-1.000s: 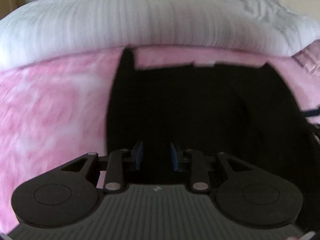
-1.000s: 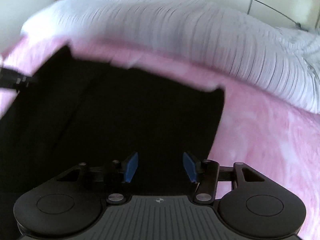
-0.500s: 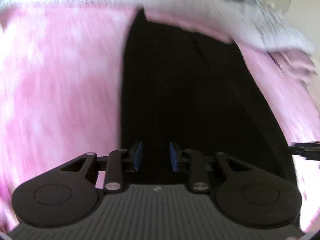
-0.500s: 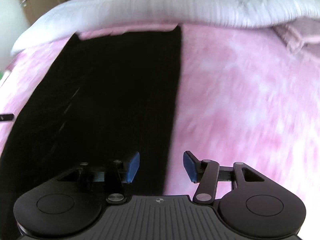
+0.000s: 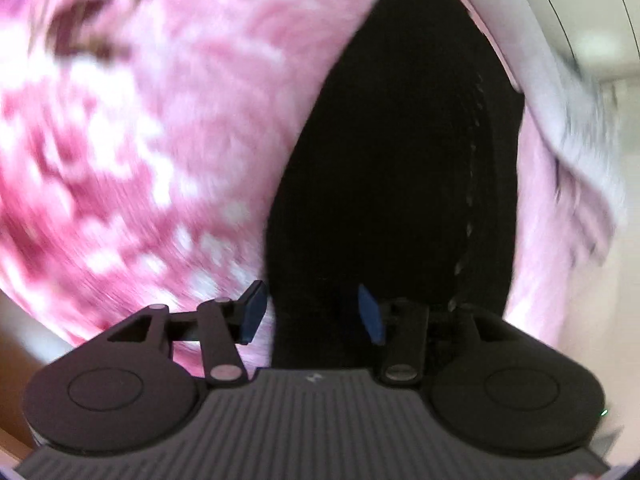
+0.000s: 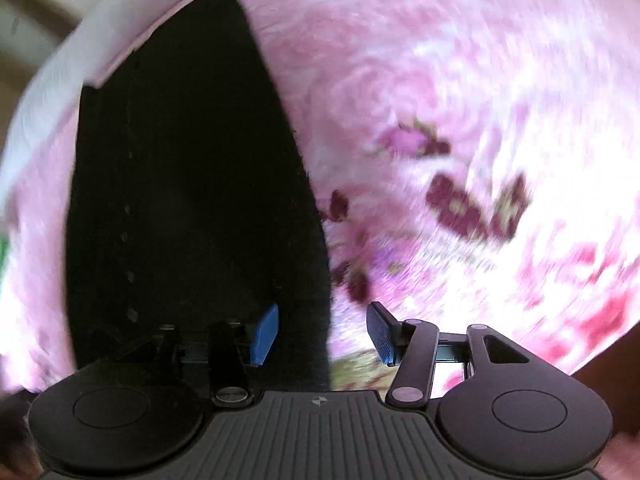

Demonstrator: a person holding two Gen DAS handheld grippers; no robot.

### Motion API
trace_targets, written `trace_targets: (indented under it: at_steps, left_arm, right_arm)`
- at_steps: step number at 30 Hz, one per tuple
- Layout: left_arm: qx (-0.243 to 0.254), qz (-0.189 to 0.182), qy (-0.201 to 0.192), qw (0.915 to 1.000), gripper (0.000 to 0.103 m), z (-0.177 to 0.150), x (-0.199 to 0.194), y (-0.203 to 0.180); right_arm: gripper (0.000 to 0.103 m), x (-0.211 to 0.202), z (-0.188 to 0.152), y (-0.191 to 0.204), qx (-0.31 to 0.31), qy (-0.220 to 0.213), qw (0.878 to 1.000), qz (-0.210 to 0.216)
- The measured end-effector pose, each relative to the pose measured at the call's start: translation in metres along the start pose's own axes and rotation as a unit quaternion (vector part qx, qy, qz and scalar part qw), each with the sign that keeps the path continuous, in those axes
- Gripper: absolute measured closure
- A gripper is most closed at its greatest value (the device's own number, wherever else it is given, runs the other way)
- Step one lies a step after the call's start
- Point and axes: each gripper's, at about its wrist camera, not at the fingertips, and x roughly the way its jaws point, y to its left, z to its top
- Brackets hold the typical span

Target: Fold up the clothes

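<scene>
A long black garment [image 5: 400,168] lies flat on a pink patterned bedspread [image 5: 160,120], running away from me. It also shows in the right wrist view [image 6: 192,184]. My left gripper [image 5: 312,314] is open, its jaws straddling the garment's near left edge. My right gripper [image 6: 324,334] is open, its jaws straddling the garment's near right edge. Neither gripper holds anything. Both views are motion-blurred.
A white striped duvet [image 5: 560,92] lies past the garment's far end and also shows in the right wrist view [image 6: 60,64]. The pink bedspread [image 6: 460,120] has dark floral marks. A pale wall shows at the far right of the left wrist view.
Both grippers have pulled back toward the garment's near end and tilted outward. The left jaws have opened wider. The duvet now sits at the frame corners.
</scene>
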Motion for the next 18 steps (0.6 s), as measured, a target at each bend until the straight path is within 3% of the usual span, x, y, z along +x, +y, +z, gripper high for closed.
trace_targets:
  at_steps: [2, 3, 4, 5, 9, 13, 16, 18]
  left_arm:
    - [-0.010, -0.005, -0.010, 0.9999, 0.066, -0.005, 0.006, 0.001]
    - [0.000, -0.001, -0.019, 0.9998, 0.074, -0.008, 0.007, -0.002]
    - [0.024, 0.007, -0.020, 0.9995, 0.091, -0.013, 0.006, -0.005]
    - [0.055, 0.014, -0.030, 0.9979, 0.095, -0.016, 0.000, -0.009]
    - [0.162, 0.043, -0.067, 0.9836, 0.095, -0.031, -0.017, -0.017]
    - [0.203, 0.082, -0.081, 0.9723, 0.092, -0.040, -0.008, -0.021]
    - [0.253, 0.142, -0.094, 0.9525, 0.091, -0.049, -0.020, -0.042]
    - [0.251, 0.162, -0.100, 0.9491, 0.091, -0.051, -0.027, -0.054]
  right_arm:
    - [0.050, 0.010, -0.005, 0.002, -0.005, -0.001, 1.000, 0.002]
    - [0.061, 0.011, -0.007, 0.007, -0.027, -0.002, 1.000, -0.007]
    - [0.088, 0.009, -0.009, 0.012, -0.055, -0.003, 0.998, -0.019]
    - [0.091, 0.007, -0.010, 0.015, -0.076, -0.003, 0.997, -0.020]
    - [0.095, -0.005, -0.021, 0.021, -0.151, -0.010, 0.988, -0.016]
    - [0.095, 0.000, -0.036, 0.010, -0.180, -0.013, 0.984, 0.002]
    - [0.092, -0.011, -0.029, 0.023, -0.224, -0.011, 0.974, -0.031]
    - [0.091, -0.020, -0.025, 0.033, -0.254, -0.009, 0.965, -0.055]
